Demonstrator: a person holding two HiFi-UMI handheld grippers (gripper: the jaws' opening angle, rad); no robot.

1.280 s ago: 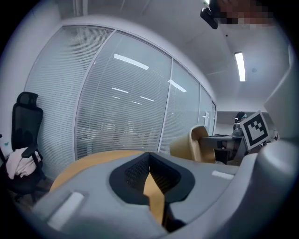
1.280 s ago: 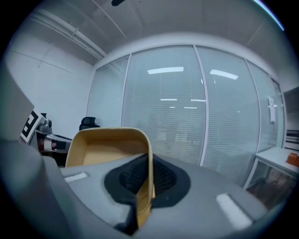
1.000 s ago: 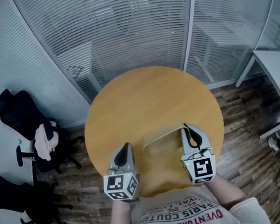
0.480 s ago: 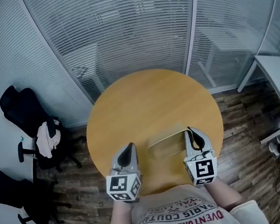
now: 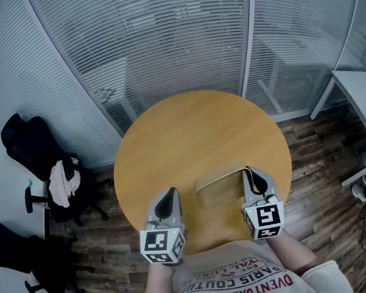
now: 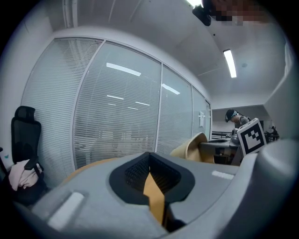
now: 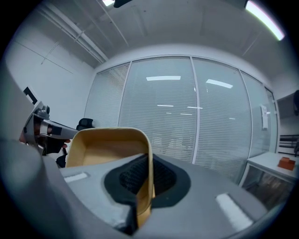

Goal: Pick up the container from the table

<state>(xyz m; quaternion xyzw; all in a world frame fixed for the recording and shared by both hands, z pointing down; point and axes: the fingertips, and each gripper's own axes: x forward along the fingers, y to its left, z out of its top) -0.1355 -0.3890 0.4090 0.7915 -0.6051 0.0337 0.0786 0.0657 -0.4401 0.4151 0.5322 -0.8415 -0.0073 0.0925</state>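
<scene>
Near the person's edge of the round wooden bench point(image 5: 194, 128): one shallow tan container point(image 5: 216, 188), open-topped, thin-walled, with rounded corners.

Hold: right gripper point(image 5: 251, 177), jaws clamped on the container's right-hand wall, one pad inside the rim and one outside. A thin wall suits such a pinch. The side grip leaves the body reaching out to the left, carried from one edge only. Whether the underside is clear of the bench cannot be told.

Spare: left gripper point(image 5: 169, 196), jaws together on nothing, with only bench colour showing through the slit behind the tips. It sits just left of the container and apart from it, probably kept aside because one grip is enough for so light an item.

Status, as judged: grasp made, lift at hand.

Surroundings: glass partition with blinds point(image 5: 159, 41); office chairs point(image 5: 31, 152) on the floor, well apart.
</scene>
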